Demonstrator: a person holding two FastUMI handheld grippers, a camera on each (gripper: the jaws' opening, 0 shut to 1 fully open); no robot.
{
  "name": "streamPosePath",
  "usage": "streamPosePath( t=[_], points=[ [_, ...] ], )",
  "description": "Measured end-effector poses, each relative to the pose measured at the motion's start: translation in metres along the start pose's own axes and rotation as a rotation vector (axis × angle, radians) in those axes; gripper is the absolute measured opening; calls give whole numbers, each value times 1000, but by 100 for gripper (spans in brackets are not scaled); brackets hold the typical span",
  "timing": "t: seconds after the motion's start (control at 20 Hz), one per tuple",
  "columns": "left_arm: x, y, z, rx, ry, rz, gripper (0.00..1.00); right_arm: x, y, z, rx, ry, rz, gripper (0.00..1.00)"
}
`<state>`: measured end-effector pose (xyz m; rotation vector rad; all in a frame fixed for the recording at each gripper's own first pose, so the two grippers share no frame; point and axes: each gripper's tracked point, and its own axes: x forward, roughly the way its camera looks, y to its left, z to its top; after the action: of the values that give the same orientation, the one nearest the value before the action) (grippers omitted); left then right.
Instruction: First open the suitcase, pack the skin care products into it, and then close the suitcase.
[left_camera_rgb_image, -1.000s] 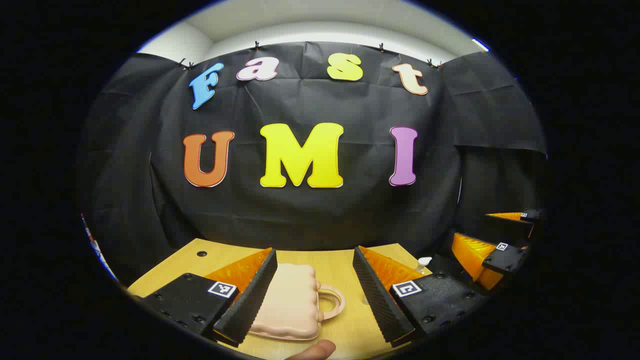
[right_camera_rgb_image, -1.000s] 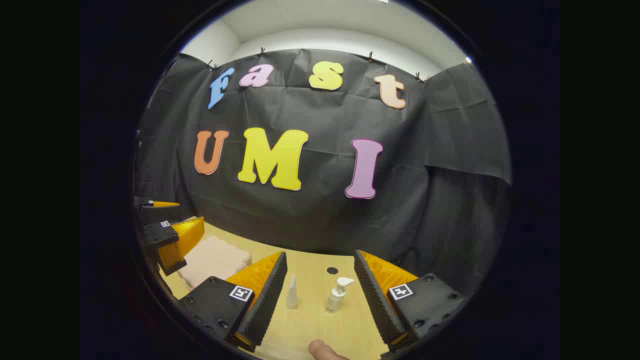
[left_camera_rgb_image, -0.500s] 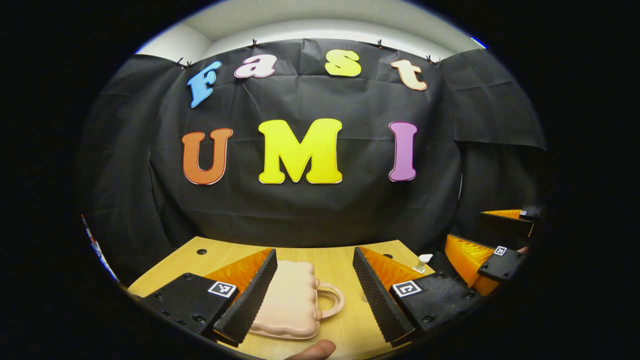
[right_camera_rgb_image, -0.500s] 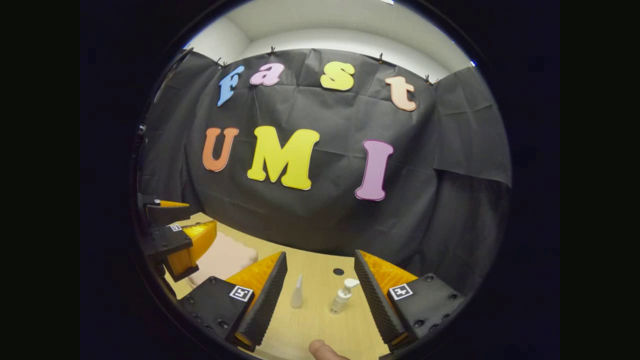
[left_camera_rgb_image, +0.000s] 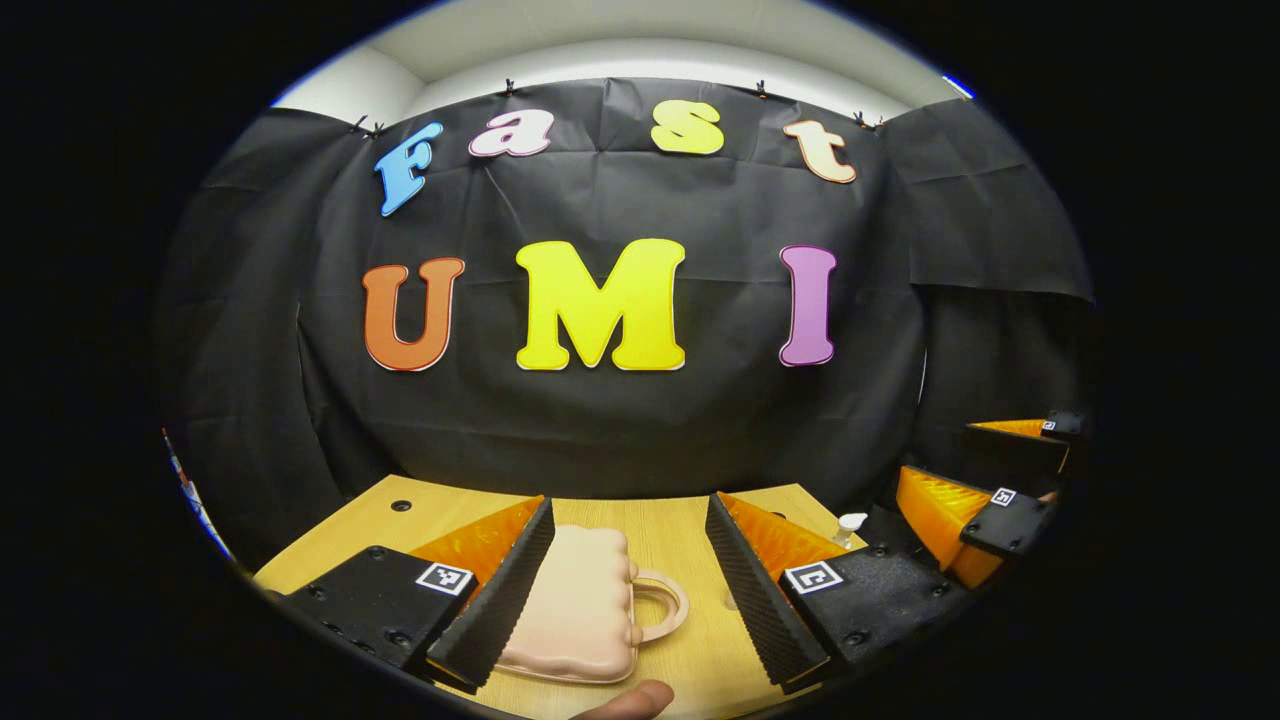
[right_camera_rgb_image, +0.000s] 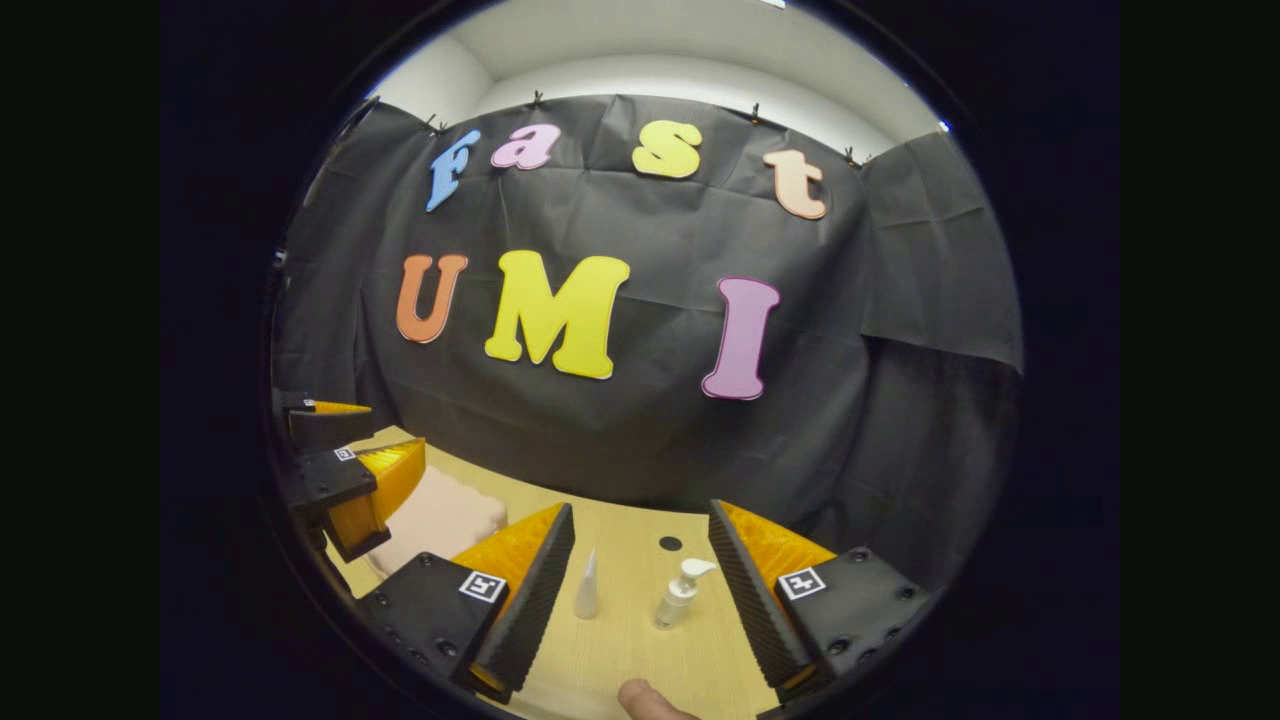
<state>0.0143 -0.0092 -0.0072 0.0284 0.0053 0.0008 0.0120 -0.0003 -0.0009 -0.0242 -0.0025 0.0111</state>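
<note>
While both grippers hover above the wooden table (left_camera_rgb_image: 690, 530), the left gripper (left_camera_rgb_image: 628, 575) spreads wide over a closed pink suitcase (left_camera_rgb_image: 580, 605), handle facing right. Right gripper (right_camera_rgb_image: 640, 590), jaws wide and empty, frames a small tube (right_camera_rgb_image: 587, 588) and pump bottle (right_camera_rgb_image: 678, 594) standing apart, bare wood around them.

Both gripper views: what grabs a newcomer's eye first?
A closed pink suitcase lies flat on the wooden table between the open fingers of the left hand-held gripper. A pump bottle and a small cone-shaped tube stand upright ahead of the open right hand-held gripper.
</note>
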Motion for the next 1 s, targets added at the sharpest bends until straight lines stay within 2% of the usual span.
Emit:
streamPosePath(
  t=[0.1,0.25,0.35,0.5,0.7,0.8,0.9,1.0],
  points=[
    [9,-3,-16,78,3,-13,97,1,-7,-7,2,11,-16,80],
    [25,-5,-62,221,51,-32,98,-1,-26,-26,8,49,-51,80],
    [37,-14,-97,326,106,-66,100,-2,-42,-39,6,77,-81,80],
    [48,-34,-147,423,200,-153,98,-8,-68,-58,2,110,-123,80],
    [57,-48,-196,602,261,-198,98,-12,-94,-79,18,151,-159,80],
    [59,-53,-225,658,340,-232,98,-13,-105,-89,24,172,-164,80],
    [63,-48,-237,704,378,-212,98,-13,-112,-101,23,191,-163,80],
    [73,-48,-235,805,358,-172,97,-12,-116,-113,15,208,-151,80]
  ],
)
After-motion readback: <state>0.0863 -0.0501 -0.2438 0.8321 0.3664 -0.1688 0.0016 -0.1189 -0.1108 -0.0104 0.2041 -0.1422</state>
